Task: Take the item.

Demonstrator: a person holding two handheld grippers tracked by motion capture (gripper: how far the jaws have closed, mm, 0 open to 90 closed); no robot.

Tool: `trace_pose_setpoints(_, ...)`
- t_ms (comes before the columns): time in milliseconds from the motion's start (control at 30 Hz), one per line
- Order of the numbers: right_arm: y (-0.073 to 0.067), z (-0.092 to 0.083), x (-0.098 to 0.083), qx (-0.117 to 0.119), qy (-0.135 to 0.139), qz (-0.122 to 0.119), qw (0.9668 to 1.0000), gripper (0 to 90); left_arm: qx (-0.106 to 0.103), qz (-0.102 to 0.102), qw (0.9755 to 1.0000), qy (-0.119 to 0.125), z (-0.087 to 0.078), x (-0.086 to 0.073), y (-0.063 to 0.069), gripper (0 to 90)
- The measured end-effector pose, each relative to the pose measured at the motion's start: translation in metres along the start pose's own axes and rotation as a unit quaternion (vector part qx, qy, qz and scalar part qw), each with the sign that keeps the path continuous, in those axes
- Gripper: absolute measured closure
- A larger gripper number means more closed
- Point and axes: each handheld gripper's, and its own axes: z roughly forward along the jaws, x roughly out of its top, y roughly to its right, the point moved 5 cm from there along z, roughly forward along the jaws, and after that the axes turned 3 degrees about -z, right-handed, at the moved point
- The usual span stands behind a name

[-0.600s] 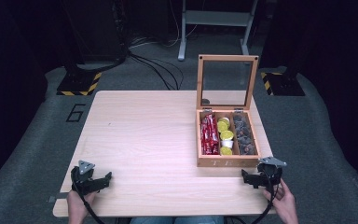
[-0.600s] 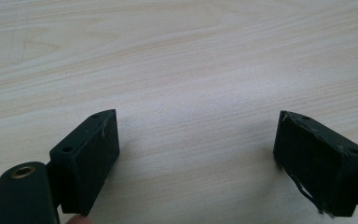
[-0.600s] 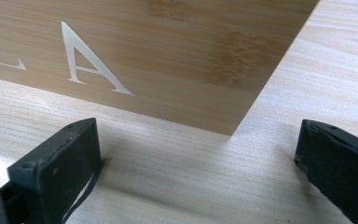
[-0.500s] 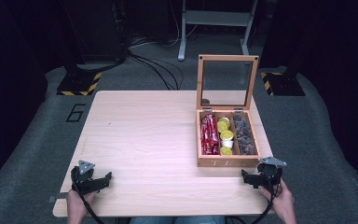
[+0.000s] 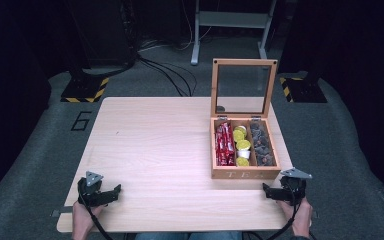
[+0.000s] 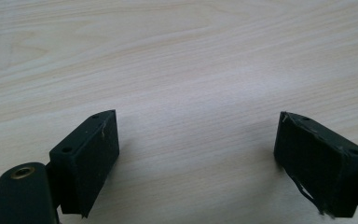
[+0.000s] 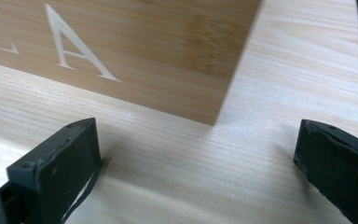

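Note:
A wooden tea box [image 5: 245, 173] lettered TEA stands at the table's right side, its glass lid [image 5: 243, 90] upright. Inside lie red packets [image 5: 223, 143], yellow-topped cups [image 5: 242, 146] and dark grey pods [image 5: 262, 145], each in its own compartment. My right gripper [image 5: 269, 192] rests on the table just in front of the box's right front corner [image 7: 214, 116], jaws wide open with nothing between them. My left gripper [image 5: 114, 191] sits low at the table's front left, open over bare wood [image 6: 191, 140].
The light wooden table [image 5: 155, 145] stretches wide between the two grippers. Its front edge runs right under both hands. Beyond the table, on the grey floor, are cables [image 5: 170, 75], a metal stand [image 5: 230, 25] and black-and-yellow striped bases [image 5: 85, 92].
The right gripper has slid slightly to the left, closer to the box's front corner. The left gripper has not visibly moved.

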Motion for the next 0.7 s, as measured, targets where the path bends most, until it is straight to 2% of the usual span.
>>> trace_pose_setpoints(67,0.001,-0.001,-0.001,-0.006,-0.001,0.005,1.0000,0.0,-0.017,0.005,0.9998,-0.001,0.001,0.004,0.005,12.0)
trace_pose_setpoints(233,0.001,-0.001,-0.001,-0.006,-0.003,0.006,1.0000,0.0,-0.031,0.014,0.9994,0.002,-0.002,0.012,0.015,9.8)
trace_pose_setpoints(300,0.002,-0.001,-0.001,-0.007,-0.003,0.006,0.9999,0.0,-0.043,0.027,0.9987,0.007,-0.005,0.021,0.023,9.3)
trace_pose_setpoints(700,0.002,0.000,0.000,-0.008,-0.004,0.009,0.9999,0.0,-0.081,0.041,0.9957,0.018,-0.006,0.048,0.049,9.2)
